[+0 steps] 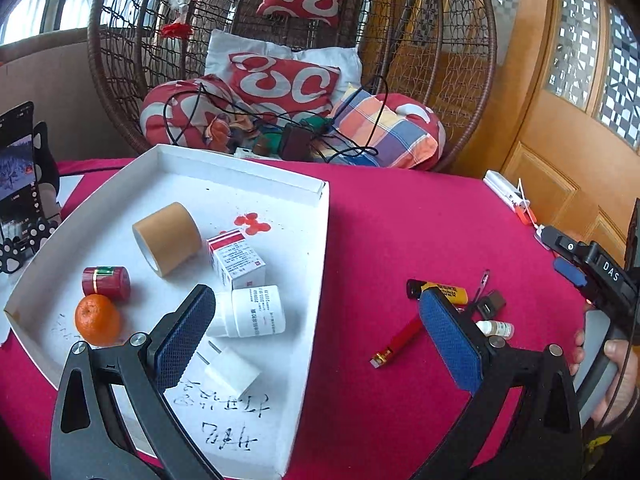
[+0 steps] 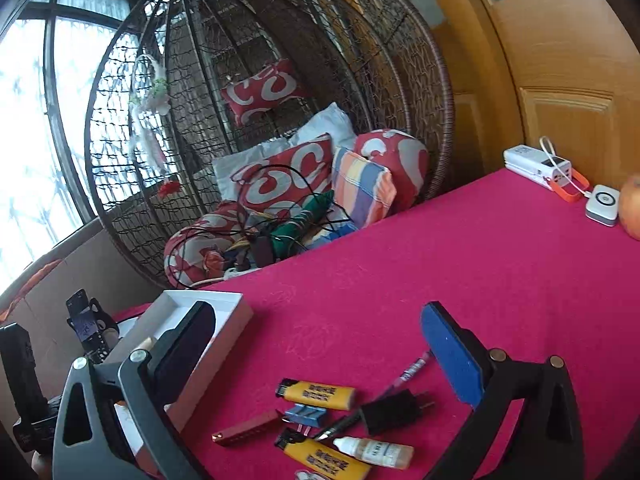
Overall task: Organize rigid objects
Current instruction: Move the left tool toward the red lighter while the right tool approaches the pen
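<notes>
My left gripper [image 1: 320,340] is open above the near right edge of a white tray [image 1: 260,196], with nothing held. In the tray lie a tan tape roll [image 1: 168,238], a red cylinder [image 1: 106,282], an orange [image 1: 97,320], a medicine box [image 1: 237,258], a white bottle [image 1: 256,312] and a white plug [image 1: 232,372]. My right gripper [image 2: 320,352] is open and empty over the red cloth. Below it lie two yellow lighters [image 2: 320,394], a blue clip [image 2: 306,416], a red bar [image 2: 248,428], a black charger [image 2: 394,410], a pen [image 2: 408,372] and a dropper bottle [image 2: 376,450].
A wicker egg chair [image 1: 400,60] full of cushions and cables stands behind the table. A phone on a stand [image 1: 18,184] is at the left. A power bank [image 2: 536,166], a small white device [image 2: 604,200] and an orange fruit [image 2: 632,208] sit at the table's far right by the wooden door.
</notes>
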